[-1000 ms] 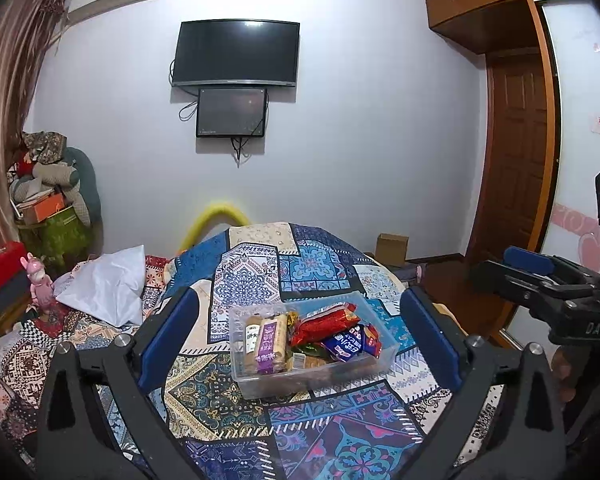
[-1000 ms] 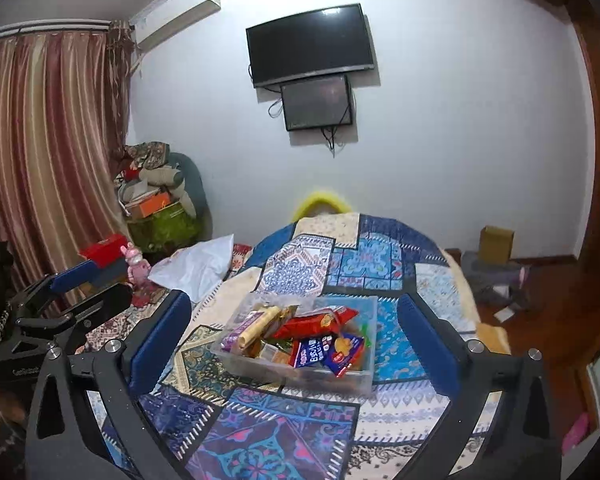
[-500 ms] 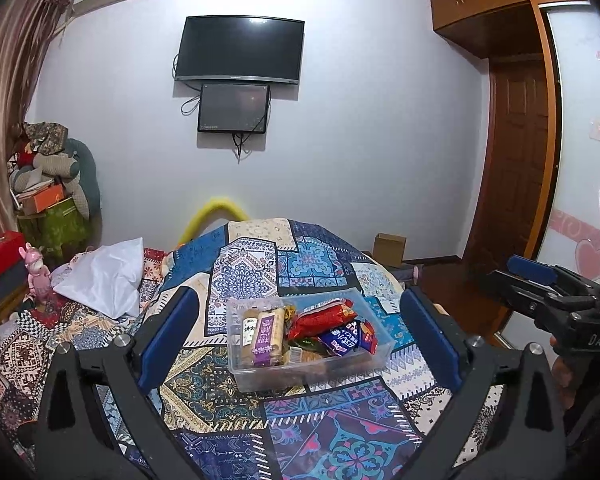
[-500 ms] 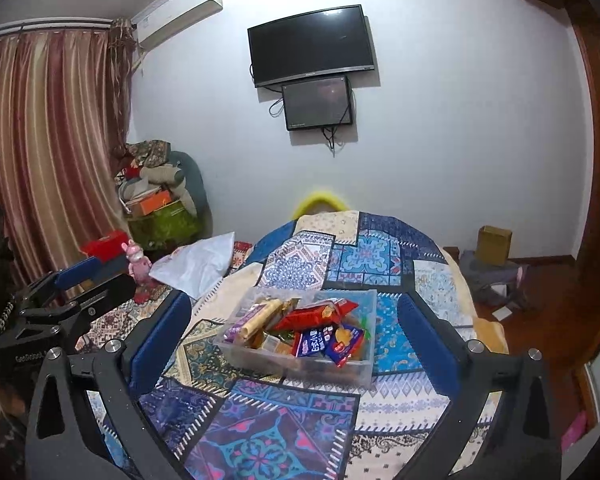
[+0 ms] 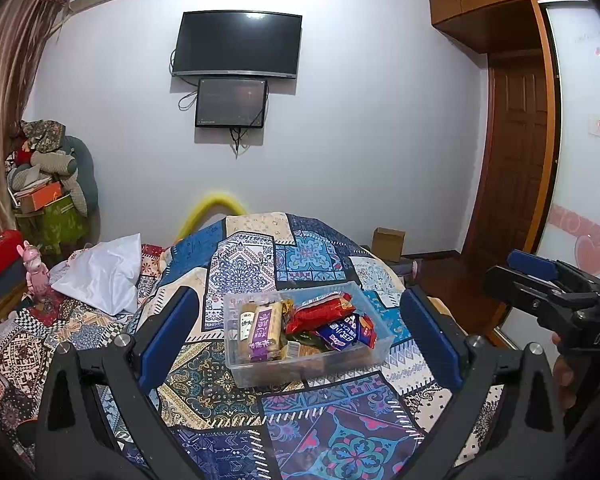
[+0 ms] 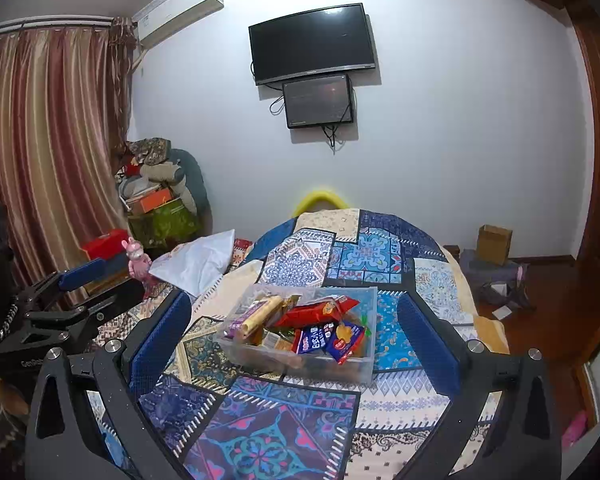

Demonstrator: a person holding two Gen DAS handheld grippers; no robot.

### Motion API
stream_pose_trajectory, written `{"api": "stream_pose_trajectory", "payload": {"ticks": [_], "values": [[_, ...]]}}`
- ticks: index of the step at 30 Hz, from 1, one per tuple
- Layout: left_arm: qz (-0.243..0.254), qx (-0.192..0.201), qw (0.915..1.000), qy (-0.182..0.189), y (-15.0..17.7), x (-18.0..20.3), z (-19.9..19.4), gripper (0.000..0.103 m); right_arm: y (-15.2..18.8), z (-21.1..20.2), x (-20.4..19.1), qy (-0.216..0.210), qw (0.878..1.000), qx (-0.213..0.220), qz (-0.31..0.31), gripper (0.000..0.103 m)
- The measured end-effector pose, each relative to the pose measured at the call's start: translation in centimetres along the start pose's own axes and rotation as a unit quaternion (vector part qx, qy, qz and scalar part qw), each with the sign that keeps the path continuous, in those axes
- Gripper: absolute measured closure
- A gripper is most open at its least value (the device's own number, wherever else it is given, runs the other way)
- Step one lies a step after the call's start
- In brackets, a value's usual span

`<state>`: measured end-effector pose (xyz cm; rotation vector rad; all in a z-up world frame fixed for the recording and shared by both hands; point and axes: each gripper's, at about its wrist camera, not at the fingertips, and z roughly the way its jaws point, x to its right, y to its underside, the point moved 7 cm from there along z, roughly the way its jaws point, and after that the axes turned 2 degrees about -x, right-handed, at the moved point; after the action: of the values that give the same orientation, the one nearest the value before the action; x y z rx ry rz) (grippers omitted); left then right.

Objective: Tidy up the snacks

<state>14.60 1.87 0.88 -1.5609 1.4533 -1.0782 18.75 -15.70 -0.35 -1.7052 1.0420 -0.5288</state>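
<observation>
A clear plastic bin (image 5: 260,372) sits on a patchwork blue cloth (image 5: 340,440) and holds several snack packs: a purple-wrapped bar (image 5: 264,332), a red pack (image 5: 320,314), a blue pack (image 5: 342,330). My left gripper (image 5: 300,336) is open and empty, hovering in front of the bin. My right gripper (image 6: 296,332) is open and empty too, before the same bin (image 6: 324,368). The right gripper shows at the right edge of the left wrist view (image 5: 540,280); the left one shows at the left edge of the right wrist view (image 6: 80,280).
A white pillow (image 5: 100,276) and a pink toy (image 5: 34,272) lie left of the cloth. Boxes and bedding (image 5: 48,196) are piled in the left corner. A cardboard box (image 5: 388,242) stands on the floor by a brown door (image 5: 516,168). Screens (image 5: 236,68) hang on the wall.
Both grippers have drifted slightly, so the bin sits a little higher and nearer in both views. Both stay open and empty.
</observation>
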Motion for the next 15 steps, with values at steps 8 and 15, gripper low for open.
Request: {"api": "stream_pose_trajectory", "payload": {"ticks": [8,15], "values": [[0.001,0.0,1.0,0.002,-0.03,0.26,-0.03,0.001,-0.03,-0.02,0.0,0.0,1.0,0.0,-0.001,0.0],[0.002,-0.001,1.0,0.004,0.08,0.39,-0.05,0.001,-0.11,-0.11,0.06,0.002,1.0,0.001,-0.001,0.0]]}}
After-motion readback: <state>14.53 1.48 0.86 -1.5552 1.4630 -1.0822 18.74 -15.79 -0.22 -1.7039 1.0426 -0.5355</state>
